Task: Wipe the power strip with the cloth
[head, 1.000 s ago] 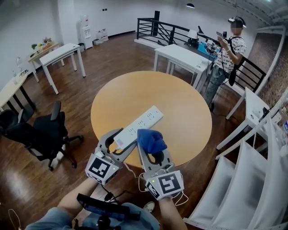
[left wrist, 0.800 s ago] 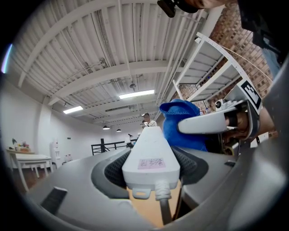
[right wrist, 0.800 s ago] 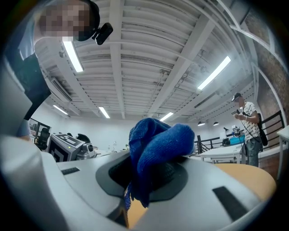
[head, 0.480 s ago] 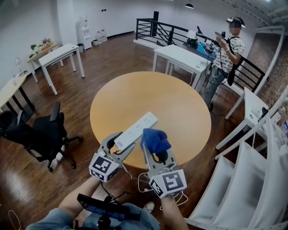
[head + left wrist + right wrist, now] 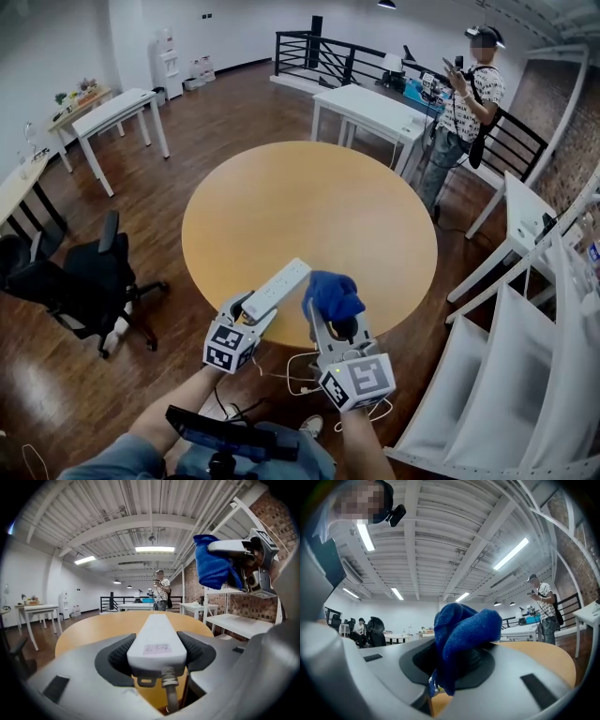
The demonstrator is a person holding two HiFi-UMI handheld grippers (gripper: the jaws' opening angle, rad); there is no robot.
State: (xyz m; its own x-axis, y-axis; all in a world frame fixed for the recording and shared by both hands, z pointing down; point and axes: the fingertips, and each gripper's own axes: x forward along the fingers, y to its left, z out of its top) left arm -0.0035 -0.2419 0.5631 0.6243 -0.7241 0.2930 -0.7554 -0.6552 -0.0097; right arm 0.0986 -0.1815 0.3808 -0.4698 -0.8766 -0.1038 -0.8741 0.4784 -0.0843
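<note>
A: Where is the power strip (image 5: pixel 277 289)?
B: The left gripper (image 5: pixel 249 312) has it. Its jaws are wide and squeeze the end where the cord (image 5: pixel 169 693) comes out. The rest sticks out over the round table (image 5: pixel 309 187), at the table's 6 o'clock edge, pointing to about 1 o'clock.
A: And the cloth (image 5: pixel 333 293)?
B: The right gripper (image 5: pixel 335 317) pinches it. It is a blue bunch sticking up past the jaws. It sits at 3 o'clock from the strip, close by, but I think not touching.
A: What could go wrong?
B: The strip is held by one end only. A hard push with the cloth far from the jaws could tip it or make it slip out. The cloth is just a lump too, so rubbing might drag it loose. The hanging cord could catch on the table edge.
A: How many things are there?
B: One strip, one cord, one cloth, one round table, two grippers
</note>
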